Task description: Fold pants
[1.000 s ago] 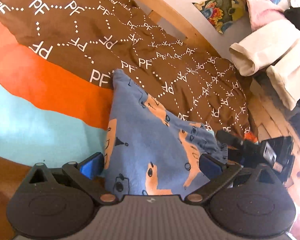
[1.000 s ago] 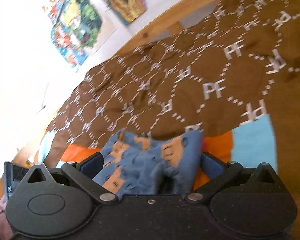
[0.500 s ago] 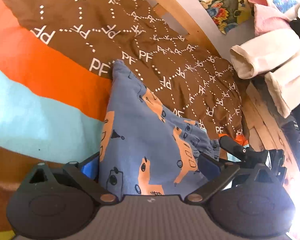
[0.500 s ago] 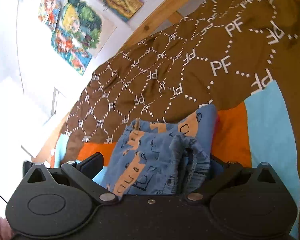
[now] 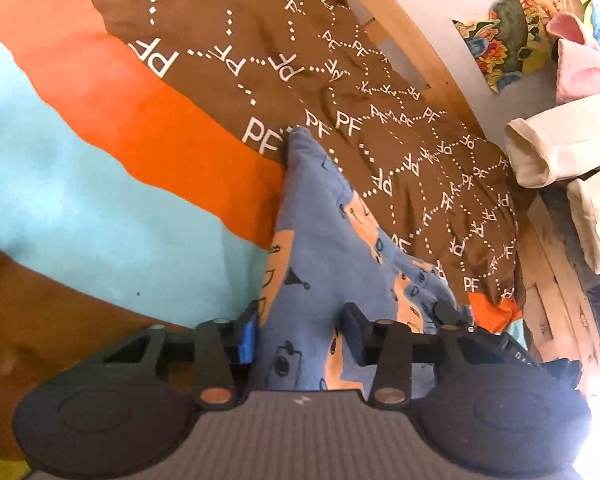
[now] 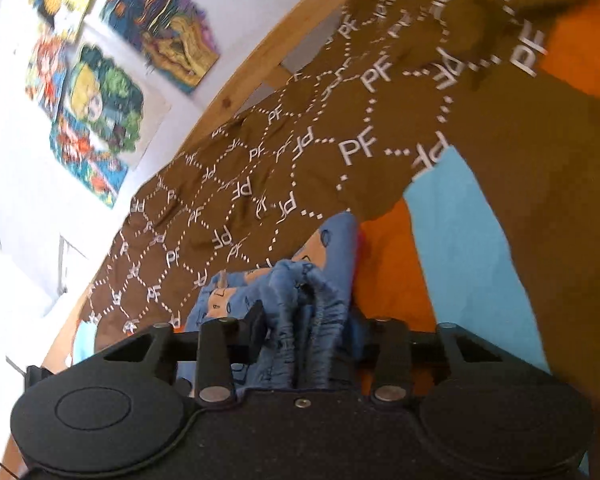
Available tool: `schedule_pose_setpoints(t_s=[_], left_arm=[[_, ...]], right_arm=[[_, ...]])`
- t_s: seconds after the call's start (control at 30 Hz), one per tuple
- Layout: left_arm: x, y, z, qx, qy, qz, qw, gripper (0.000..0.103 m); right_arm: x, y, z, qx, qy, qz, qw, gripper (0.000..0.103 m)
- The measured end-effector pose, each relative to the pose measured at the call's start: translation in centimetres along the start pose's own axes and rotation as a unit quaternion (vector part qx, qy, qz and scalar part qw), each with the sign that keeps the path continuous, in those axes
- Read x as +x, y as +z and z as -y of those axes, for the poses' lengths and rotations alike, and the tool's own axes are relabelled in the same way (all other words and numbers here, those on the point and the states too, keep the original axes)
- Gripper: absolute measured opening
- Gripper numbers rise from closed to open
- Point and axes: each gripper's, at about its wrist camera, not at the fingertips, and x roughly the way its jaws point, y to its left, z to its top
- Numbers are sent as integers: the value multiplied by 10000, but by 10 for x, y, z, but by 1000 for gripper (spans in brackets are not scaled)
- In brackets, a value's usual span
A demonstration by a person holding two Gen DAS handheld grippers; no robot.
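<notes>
In the left wrist view, the left gripper (image 5: 300,334) is pinched on an edge of the small blue cotton pants with an orange animal print (image 5: 320,232), which run from between its fingers up toward 12 o'clock, tapering to a tip that lies on the brown, orange and light-blue bedspread with white PF lettering (image 5: 112,184). At 3 o'clock the black nose of the right gripper (image 5: 446,312) meets the same cloth. In the right wrist view, the right gripper (image 6: 310,334) clamps a bunched, gathered edge, seemingly the waistband, and the pants (image 6: 300,280) hang toward 12 o'clock over the bedspread (image 6: 452,216). I judge the fold to be midway: both ends gripped, nothing yet laid flat or creased.
</notes>
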Motion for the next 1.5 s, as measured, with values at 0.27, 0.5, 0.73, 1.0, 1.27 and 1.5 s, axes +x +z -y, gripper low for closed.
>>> schedule_pose_setpoints(t_s=[0.27,0.5,0.73,1.0,1.27,1.5], left_arm=[[0,-1,-1,-22,57,15,10000,34],[-1,-5,13,425,331,65,9985,31],[-4,-5,13,413,300,70,9987,23],[-11,-3,20,490,302,113,9983,18],[-20,-4,30,572,323,79,9978,17],[-28,-5,50,956,435,115,9944,17]], right_arm=[[1,1,-1,-75,-66,11,9999,35],[2,-18,-42,-1178,-1015,202,9876,31],[7,-33,-62,-1856,-1494,378,9705,29],[4,-46,-97,-2870,-1796,548,9393,24],[-10,-53,-118,-3302,-1811,666,9240,23],[-25,-52,-127,-3236,-1754,779,9265,23]])
